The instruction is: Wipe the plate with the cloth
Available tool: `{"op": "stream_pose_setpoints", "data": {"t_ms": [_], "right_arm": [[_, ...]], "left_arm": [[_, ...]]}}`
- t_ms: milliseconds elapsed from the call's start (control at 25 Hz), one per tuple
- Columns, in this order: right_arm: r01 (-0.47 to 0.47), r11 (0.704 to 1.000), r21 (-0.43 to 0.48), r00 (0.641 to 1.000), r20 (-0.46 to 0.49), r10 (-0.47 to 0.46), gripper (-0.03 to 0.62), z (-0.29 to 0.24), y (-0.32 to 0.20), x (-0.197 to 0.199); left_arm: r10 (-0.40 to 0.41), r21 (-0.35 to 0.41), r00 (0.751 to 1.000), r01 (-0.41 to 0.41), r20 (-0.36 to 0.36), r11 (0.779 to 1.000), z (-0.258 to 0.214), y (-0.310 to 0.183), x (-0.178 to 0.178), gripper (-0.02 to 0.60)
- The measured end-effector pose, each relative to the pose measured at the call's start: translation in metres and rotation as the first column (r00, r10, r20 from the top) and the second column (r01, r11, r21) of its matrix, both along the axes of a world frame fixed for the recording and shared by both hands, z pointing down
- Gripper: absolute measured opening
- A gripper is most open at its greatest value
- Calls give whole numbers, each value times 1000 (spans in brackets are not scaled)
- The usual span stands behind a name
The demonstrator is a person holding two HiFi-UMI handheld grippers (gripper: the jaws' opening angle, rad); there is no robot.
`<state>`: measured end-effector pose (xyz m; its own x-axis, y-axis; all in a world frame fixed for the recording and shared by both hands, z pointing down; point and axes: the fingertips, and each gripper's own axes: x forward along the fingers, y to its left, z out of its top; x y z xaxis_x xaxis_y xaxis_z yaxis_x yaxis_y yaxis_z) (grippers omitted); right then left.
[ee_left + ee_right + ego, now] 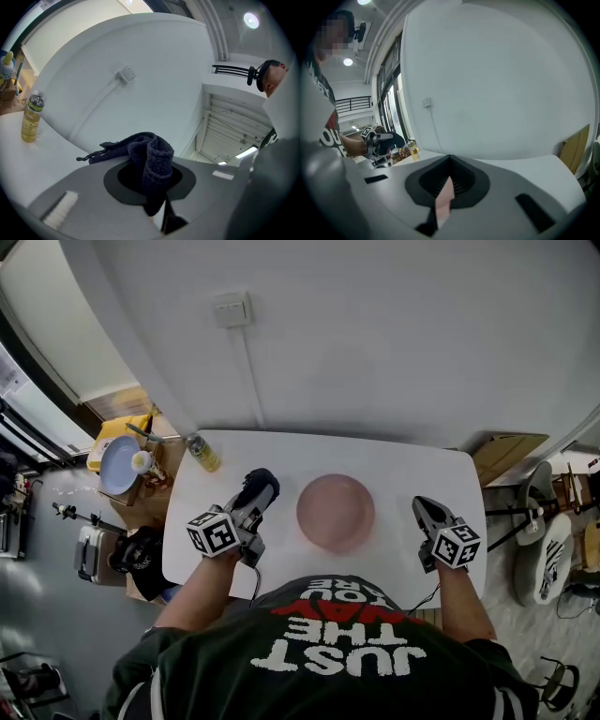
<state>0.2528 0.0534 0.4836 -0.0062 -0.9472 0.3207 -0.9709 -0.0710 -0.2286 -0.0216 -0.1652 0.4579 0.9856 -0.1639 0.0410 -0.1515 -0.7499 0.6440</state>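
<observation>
A round pink plate [336, 512] lies on the white table [403, 465], right in front of me. My left gripper [260, 487] is just left of the plate, shut on a dark knitted cloth [265, 489]. In the left gripper view the cloth [154, 154] bunches up out of the shut jaws of that gripper [151, 180] and hides their tips. My right gripper [424, 510] rests over the table to the right of the plate, clear of its rim. Its jaws [448, 177] stand shut with nothing held. The plate does not show in either gripper view.
A small bottle of yellow liquid [202, 453] stands at the table's far left corner, also the bottle [31, 123]. A white wall with a socket [231, 308] runs behind the table. A low stand with a blue dish [117, 465] sits left; cardboard [506, 454] leans right.
</observation>
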Motion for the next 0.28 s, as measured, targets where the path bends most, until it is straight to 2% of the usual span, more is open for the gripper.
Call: {"op": "stream_pose_setpoints", "data": {"t_ms": [280], "right_arm": [[10,1000,10,1000,2,-10,3,0,-1,-1]], "left_arm": [[-4,-6,1000,4,-7,1000,0,0,0,48]]}}
